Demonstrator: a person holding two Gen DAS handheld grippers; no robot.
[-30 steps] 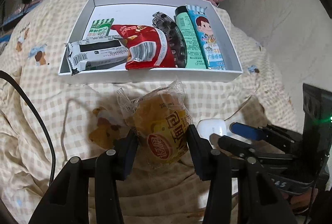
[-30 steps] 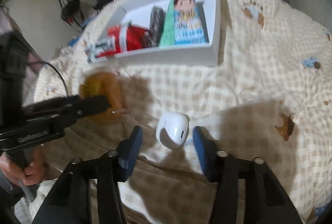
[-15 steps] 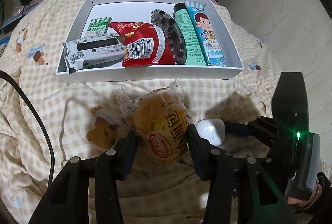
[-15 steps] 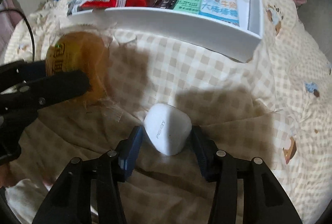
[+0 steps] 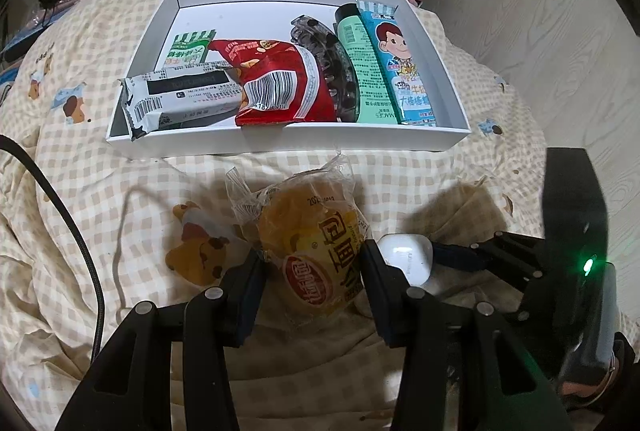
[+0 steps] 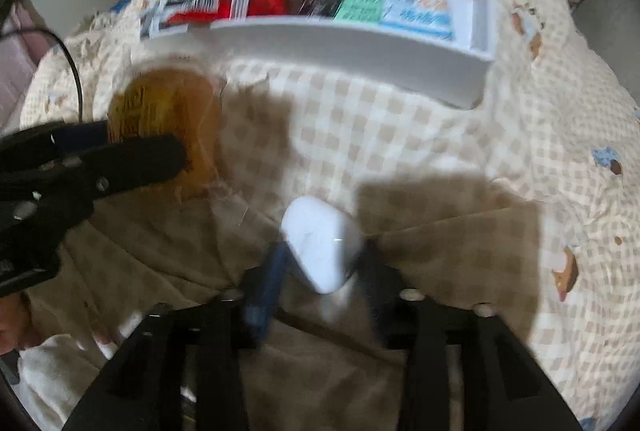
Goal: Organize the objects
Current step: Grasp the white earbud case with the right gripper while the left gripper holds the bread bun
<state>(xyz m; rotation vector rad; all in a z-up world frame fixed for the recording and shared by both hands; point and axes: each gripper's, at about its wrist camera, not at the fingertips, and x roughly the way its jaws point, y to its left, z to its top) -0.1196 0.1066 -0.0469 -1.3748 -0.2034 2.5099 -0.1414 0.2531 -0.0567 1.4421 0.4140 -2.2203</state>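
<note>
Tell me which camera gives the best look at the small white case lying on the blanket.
The right wrist view: the white case sits unobstructed in mid-frame between the right gripper fingers, though slightly blurred. The left wrist view is sharper, but the left gripper finger hides part of it.

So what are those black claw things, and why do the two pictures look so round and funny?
Each black claw is a hand-held gripper: a person holds one in each hand. A small wide-eyed camera sits on each, which bends the picture round. One picture looks along the left hand-held gripper, whose fingers squeeze a wrapped bun. The other looks along the right hand-held gripper, whose fingers sit on both sides of a small white case; that picture is too blurry to tell whether they grip it. Everything lies on a checked blanket. Further back sits a white box already holding snack packets and tubes.
</note>
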